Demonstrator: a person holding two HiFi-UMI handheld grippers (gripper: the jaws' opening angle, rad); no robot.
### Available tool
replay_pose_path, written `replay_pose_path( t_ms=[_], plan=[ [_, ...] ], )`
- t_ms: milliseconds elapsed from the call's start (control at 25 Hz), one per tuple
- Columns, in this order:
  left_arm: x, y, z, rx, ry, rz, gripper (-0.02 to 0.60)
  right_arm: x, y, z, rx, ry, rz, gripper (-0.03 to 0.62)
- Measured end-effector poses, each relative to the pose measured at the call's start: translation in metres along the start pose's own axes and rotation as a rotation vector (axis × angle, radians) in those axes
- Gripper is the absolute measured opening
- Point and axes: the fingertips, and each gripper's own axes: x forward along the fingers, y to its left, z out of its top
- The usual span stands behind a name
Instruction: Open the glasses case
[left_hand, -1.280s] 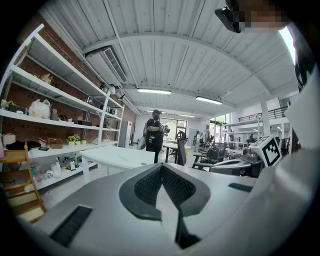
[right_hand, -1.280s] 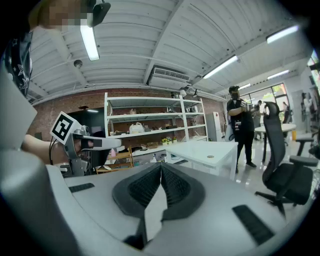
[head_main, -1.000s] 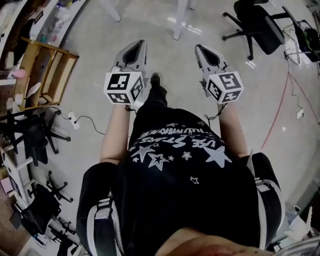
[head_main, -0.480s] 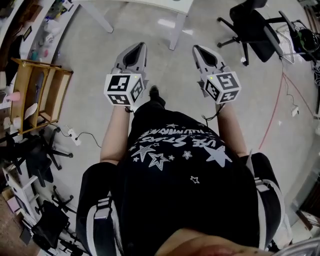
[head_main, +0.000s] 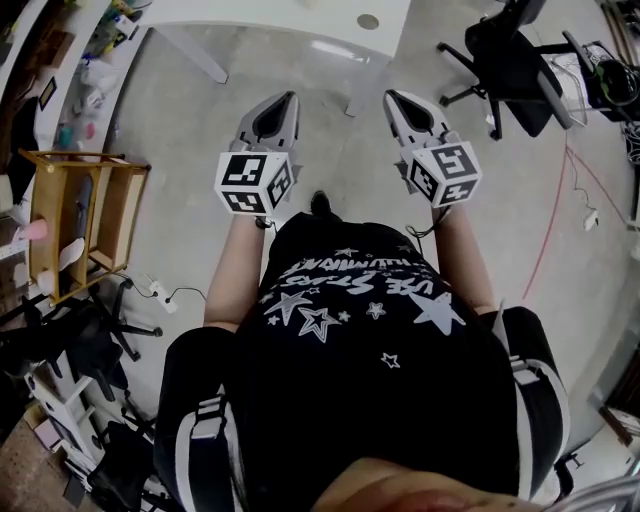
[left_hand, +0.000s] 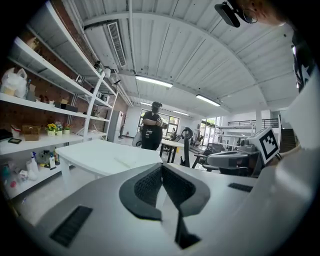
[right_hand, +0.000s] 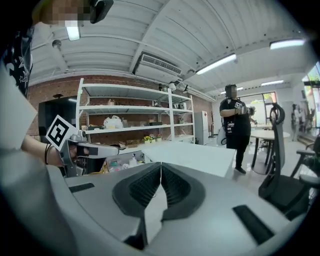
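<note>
Glasses case not visible; left claw (left_hand: 161, 167), right claw (right_hand: 161, 166) both closed, empty (white table (head_main: 280, 12) ahead).

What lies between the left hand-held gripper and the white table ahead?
Only bare grey floor separates the left hand-held gripper from the white table; the head view shows it.

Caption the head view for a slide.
Person facing a white table, left gripper and right gripper held forward, both shut and empty.

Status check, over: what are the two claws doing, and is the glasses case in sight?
Left gripper and right gripper both shut, empty. Glasses case not in view. White table ahead, office chair off to the right.
</note>
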Motion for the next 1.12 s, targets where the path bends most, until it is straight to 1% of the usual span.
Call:
replay_pose_path(
  t_ms=[160,400,480,600,840,1000,1120],
  plan=[
    [0.014,0.020,0.000,0.000,0.013,-0.012,0.012,0.021,-0.010,0.001,0.003,0.013,-0.032,0.008],
    [0.028,0.038,-0.007,-0.020,0.034,-0.010,0.012,0.042,-0.017,-0.005,-0.002,0.038,-0.033,0.008],
    [0.036,0.042,-0.008,-0.021,0.041,-0.003,0.012,0.052,-0.022,-0.004,0.001,0.036,-0.020,0.008],
    [0.049,0.048,-0.006,-0.012,0.046,0.011,0.012,0.072,-0.032,-0.004,0.005,0.042,0.022,0.008],
    [0.079,0.082,0.004,0.008,0.053,0.069,0.012,0.133,-0.062,0.006,0.002,0.036,0.068,0.008],
    [0.109,0.099,0.017,0.000,0.034,0.081,0.012,0.173,-0.085,0.021,-0.011,0.014,0.091,0.008],
    [0.136,0.109,0.024,0.018,0.042,0.103,0.012,0.197,-0.109,0.037,-0.031,-0.013,0.092,0.008]
  ],
)
